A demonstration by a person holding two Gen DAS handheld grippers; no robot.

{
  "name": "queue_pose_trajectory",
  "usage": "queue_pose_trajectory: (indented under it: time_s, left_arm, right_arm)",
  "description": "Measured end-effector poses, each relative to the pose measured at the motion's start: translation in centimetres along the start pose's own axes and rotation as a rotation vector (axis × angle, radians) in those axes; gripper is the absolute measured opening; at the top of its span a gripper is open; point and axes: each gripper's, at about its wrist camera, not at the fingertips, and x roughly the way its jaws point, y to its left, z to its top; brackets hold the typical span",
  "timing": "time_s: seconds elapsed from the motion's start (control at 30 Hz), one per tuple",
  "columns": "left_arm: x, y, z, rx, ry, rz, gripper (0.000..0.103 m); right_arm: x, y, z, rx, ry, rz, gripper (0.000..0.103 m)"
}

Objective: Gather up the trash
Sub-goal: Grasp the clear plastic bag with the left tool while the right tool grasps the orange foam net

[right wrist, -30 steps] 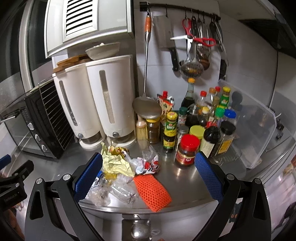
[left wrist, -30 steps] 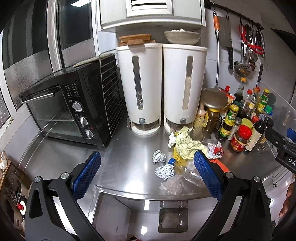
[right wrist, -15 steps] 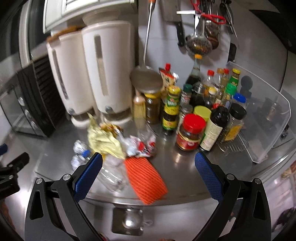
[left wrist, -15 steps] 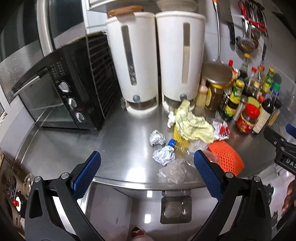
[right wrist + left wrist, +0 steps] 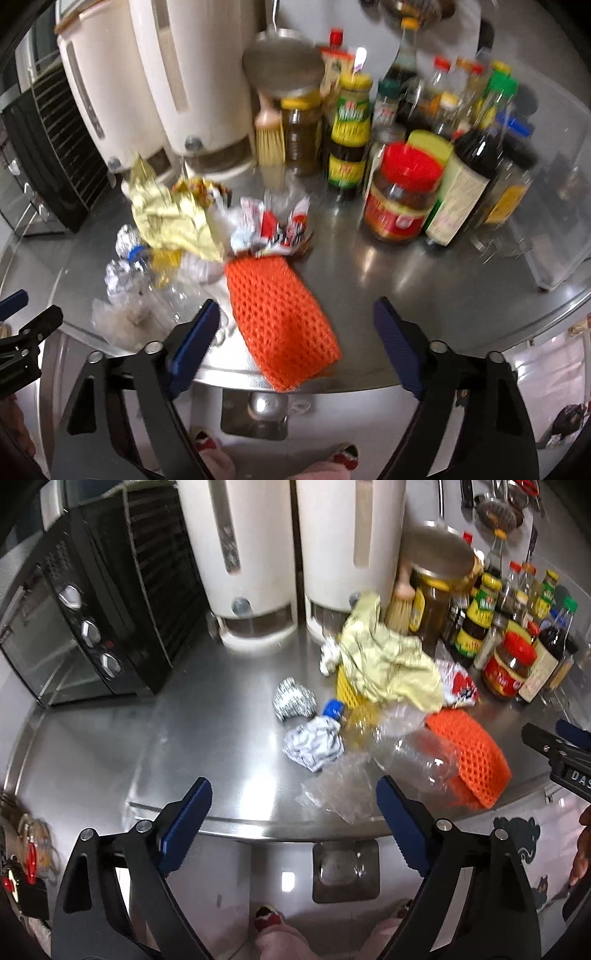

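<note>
Orange foam netting lies at the near edge of the steel counter, at the 5 o'clock end of the trash pile. Crumpled yellow paper caps the pile at 12 o'clock. Below it lie a crushed clear bottle with a blue cap, a foil ball at 9 o'clock, a crumpled white wrapper and a thin clear bag at 6 o'clock. A red-and-white packet sits against the netting.

Progress: judged as not started. All trash is on the counter; no item is held and no bin is visible.

The left gripper is unclenched and empty, its jaws having just narrowed slightly, and is poised near the clear bag. The right gripper is likewise released, jaws just narrowed, framing the netting without pressing it.

Outward: two white dispensers at 12 o'clock, a black oven at 10 o'clock, condiment bottles at 2 o'clock
</note>
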Motion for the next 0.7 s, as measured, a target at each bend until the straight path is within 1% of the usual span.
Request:
queue_pose_trajectory:
  time_s: [0.03, 0.07, 0.13, 0.17, 0.2, 0.27, 0.63, 0.67, 0.7]
  left_arm:
    - [0.6, -0.1, -0.1, 0.003, 0.014, -0.006, 0.082]
    - [1.3, -0.3, -0.2, 0.004, 0.027, -0.014, 0.08]
    - [2.2, -0.4, -0.3, 0.003, 0.045, -0.026, 0.079]
    - [2.7, -0.4, -0.4, 0.001, 0.054, -0.029, 0.077]
    - [3.3, -0.4, -0.4, -0.001, 0.064, -0.032, 0.074]
    - [4.4, -0.4, -0.4, -0.006, 0.083, -0.035, 0.071]
    - [8.5, -1.0, -0.8, -0.018, 0.166, -0.081, 0.063]
    - [8.8, -1.1, -0.9, -0.015, 0.169, -0.085, 0.06]
    - [9.1, -1.1, -0.9, -0.01, 0.173, -0.087, 0.055]
  right_arm:
    - [0.7, -0.1, -0.2, -0.002, 0.018, 0.009, 0.077]
    - [1.1, -0.1, -0.4, -0.003, 0.029, 0.014, 0.075]
    - [2.3, -0.5, -0.9, -0.009, 0.057, 0.03, 0.073]
    - [2.6, -0.5, -1.0, -0.012, 0.065, 0.033, 0.071]
    - [3.2, -0.6, -1.2, -0.019, 0.08, 0.044, 0.066]
    - [4.1, -0.7, -1.5, -0.026, 0.102, 0.055, 0.066]
    - [8.4, -0.2, -2.3, -0.058, 0.187, 0.082, 0.066]
    - [8.8, -0.1, -2.5, -0.064, 0.189, 0.076, 0.066]
    - [8.9, 0.1, -2.6, -0.073, 0.185, 0.067, 0.066]
